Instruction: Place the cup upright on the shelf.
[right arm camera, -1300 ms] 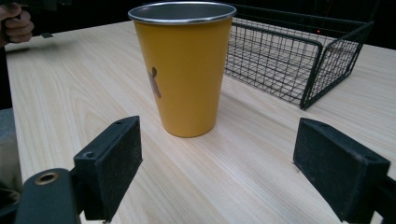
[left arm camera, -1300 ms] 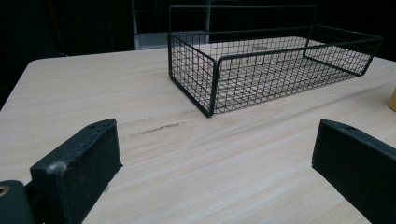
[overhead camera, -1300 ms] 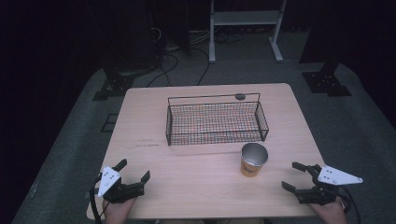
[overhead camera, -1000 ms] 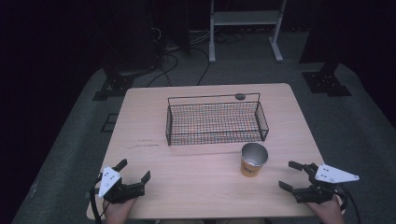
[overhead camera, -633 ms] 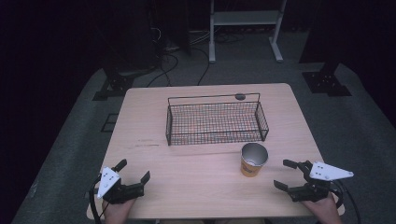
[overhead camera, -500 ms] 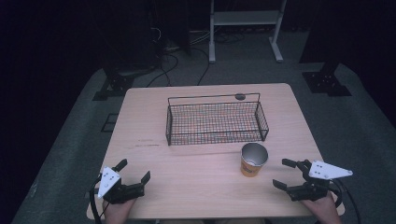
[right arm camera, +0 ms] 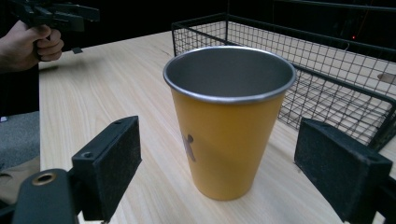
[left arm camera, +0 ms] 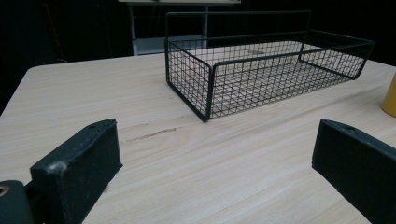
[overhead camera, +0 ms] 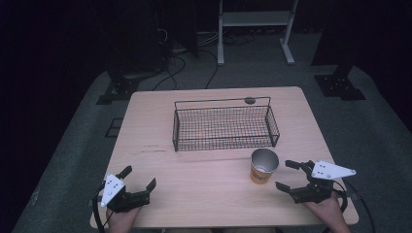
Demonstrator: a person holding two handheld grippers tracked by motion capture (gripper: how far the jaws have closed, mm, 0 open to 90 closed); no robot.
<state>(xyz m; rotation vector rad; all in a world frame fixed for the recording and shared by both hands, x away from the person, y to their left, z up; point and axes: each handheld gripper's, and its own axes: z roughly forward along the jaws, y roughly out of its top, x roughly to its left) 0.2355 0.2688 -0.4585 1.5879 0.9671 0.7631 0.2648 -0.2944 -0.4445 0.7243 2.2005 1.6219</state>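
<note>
- The right gripper (overhead camera: 290, 175) sits low over the table (overhead camera: 204, 194), jaws wide apart, pointed at the cup (overhead camera: 264, 166).
- In the right gripper view the cup (right arm camera: 229, 121) stands upright ahead of the jaws, centred in the gap between them; both pads are apart from its wall, touching nothing.
- The cup is orange with a metal rim and a grey inside, its mouth open upward, and a small dark mark shows on the wall facing the jaws.
- From the high view the cup stands just beyond the right jaws' tips, near but not between them.
- The basket (right arm camera: 327, 70) lies past the cup and off toward the right jaw's side in the right gripper view; the cup stands just beside its near wall, apart from it.
- The left gripper (overhead camera: 141, 178) also rests low over the table, jaws wide apart, with nothing between them.
- In the left gripper view the basket (left arm camera: 261, 70) lies well ahead of the jaws, its near corner roughly in line with the gap; a sliver of the cup (left arm camera: 390, 98) shows beyond the right-hand jaw.
- A faint dark scuff (left arm camera: 152, 134) marks the wood between the left jaws and the basket.
- The person's hand (right arm camera: 32, 44) holding the left gripper appears far off past the left-hand jaw in the right gripper view.
</note>
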